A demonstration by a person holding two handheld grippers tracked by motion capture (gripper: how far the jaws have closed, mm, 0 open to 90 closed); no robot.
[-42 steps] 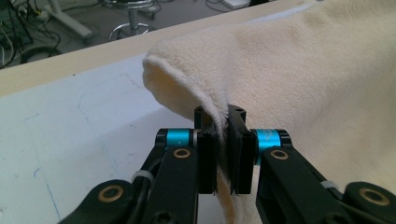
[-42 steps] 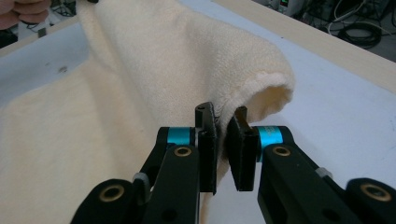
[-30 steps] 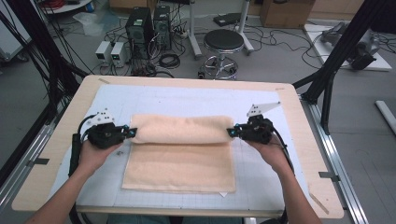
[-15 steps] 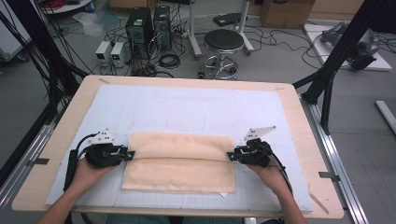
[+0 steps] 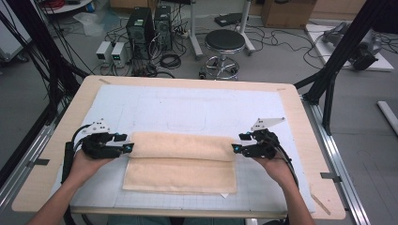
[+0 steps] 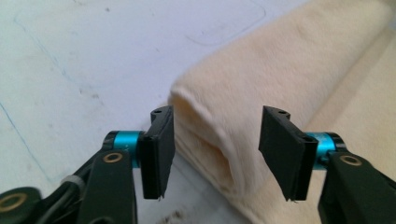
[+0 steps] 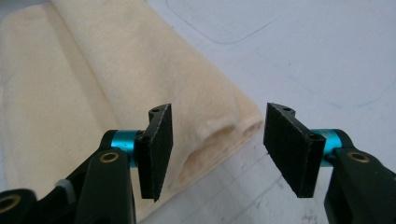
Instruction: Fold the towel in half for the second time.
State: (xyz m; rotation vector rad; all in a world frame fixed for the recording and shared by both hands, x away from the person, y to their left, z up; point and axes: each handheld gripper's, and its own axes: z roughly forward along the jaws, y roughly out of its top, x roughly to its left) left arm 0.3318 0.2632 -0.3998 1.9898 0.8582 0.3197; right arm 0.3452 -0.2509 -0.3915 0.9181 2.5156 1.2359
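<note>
A cream towel (image 5: pixel 180 159) lies on the white mat, its far part folded over into a thick roll-like fold (image 5: pixel 183 146) across the near flat layer. My left gripper (image 5: pixel 127 148) stands open at the fold's left end (image 6: pixel 210 126), jaws either side of it without touching. My right gripper (image 5: pixel 234 148) stands open at the fold's right end (image 7: pixel 219 130), where the layered edge shows between the jaws. Neither holds the cloth.
The white gridded mat (image 5: pixel 197 110) covers a wooden table (image 5: pixel 300 108); its far half is bare. A stool (image 5: pixel 224 42), computer towers (image 5: pixel 141 23) and cables stand on the floor beyond. Black frame posts (image 5: pixel 338 61) rise at both sides.
Both grippers pulled the folded edge toward the person, from mid-table to over the towel's near half. They have now let go and stand open at its ends.
</note>
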